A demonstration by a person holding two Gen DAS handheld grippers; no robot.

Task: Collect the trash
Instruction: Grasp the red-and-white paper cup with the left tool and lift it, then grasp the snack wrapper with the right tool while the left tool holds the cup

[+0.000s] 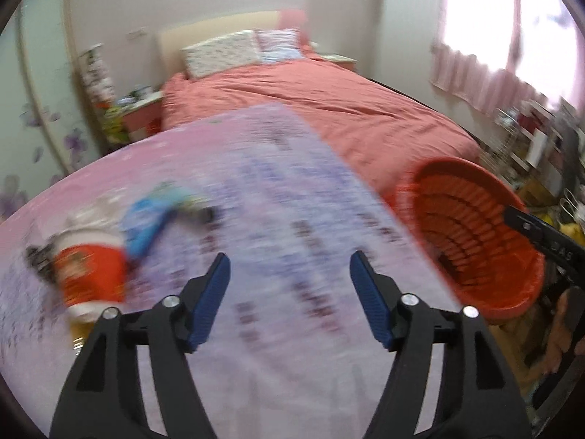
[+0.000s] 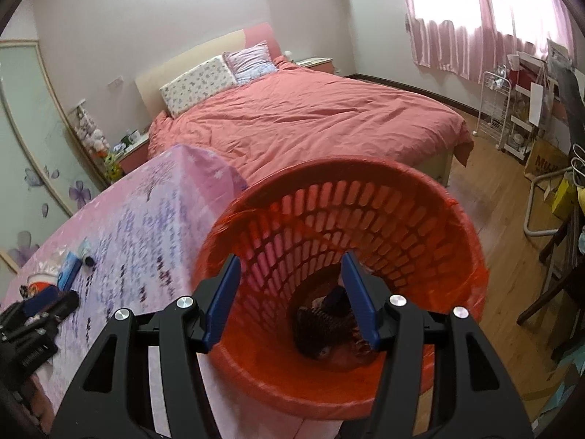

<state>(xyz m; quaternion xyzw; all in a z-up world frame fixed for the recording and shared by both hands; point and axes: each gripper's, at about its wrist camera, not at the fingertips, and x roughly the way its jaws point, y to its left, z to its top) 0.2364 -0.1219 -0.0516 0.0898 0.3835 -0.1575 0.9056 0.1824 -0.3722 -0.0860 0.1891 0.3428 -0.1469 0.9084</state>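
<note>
Both grippers are open and empty. Left gripper (image 1: 290, 281) hangs over the pink tablecloth (image 1: 278, 190), jaws spread with nothing between them; the trash pile (image 1: 109, 241), a red-and-white cup and a blue packet, lies at ten o'clock from it, probably its next pickup, though that view is blurred. Right gripper (image 2: 291, 294) points into the red basket (image 2: 420, 219) beside the table at its three o'clock edge, placed for easy drops; dark scraps already lie at the bottom.

"MU" on brown paper bag (image 2: 544, 162)
</note>
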